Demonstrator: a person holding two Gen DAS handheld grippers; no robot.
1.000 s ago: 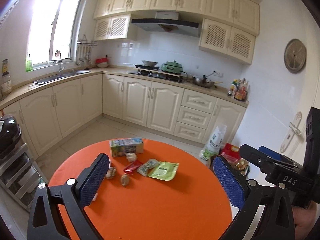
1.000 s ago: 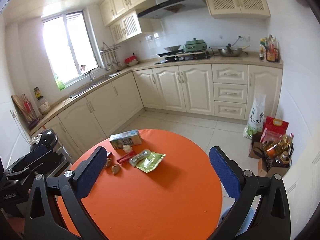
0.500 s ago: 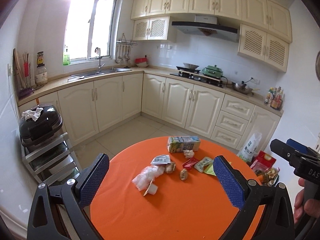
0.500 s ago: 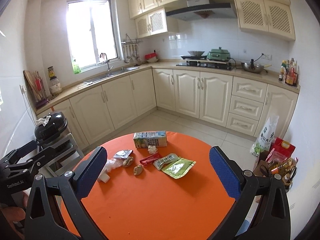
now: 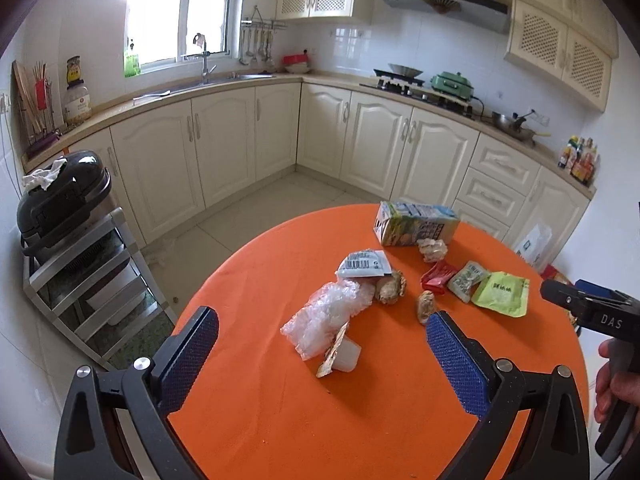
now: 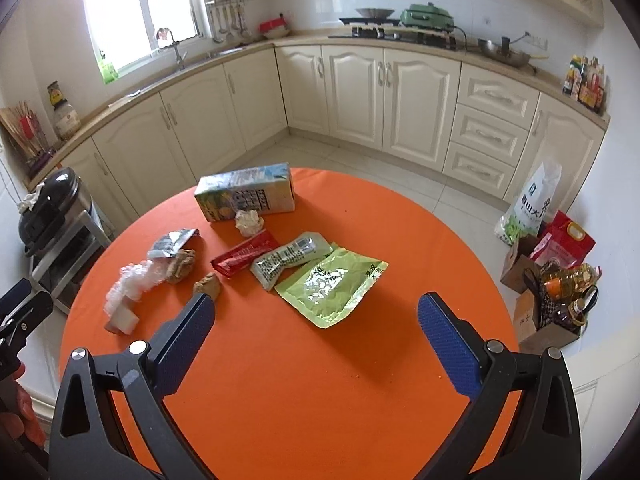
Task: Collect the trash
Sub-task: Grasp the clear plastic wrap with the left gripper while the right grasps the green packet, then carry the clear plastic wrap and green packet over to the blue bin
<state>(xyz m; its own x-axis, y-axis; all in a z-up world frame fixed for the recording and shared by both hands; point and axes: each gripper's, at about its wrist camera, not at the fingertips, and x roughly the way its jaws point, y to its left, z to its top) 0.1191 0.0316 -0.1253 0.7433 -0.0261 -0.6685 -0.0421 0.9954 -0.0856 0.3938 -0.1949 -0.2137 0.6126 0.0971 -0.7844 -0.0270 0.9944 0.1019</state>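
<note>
Both the left gripper (image 5: 322, 354) and right gripper (image 6: 316, 328) hover spread wide, empty, over the orange table (image 6: 280, 400). Trash clusters toward its far-left edge; the flat green pouch (image 6: 332, 284) may slip a pinch.

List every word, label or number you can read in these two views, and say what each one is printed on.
"DAS": on the black body of the right gripper, seen from the left wrist view.
Carton: print too blurred to read.
White floor sack: large characters, not sharp enough to quote.
Light green pouch, grey-green packet, silver wrapper with a barcode, counter jar: print too small to read.
</note>
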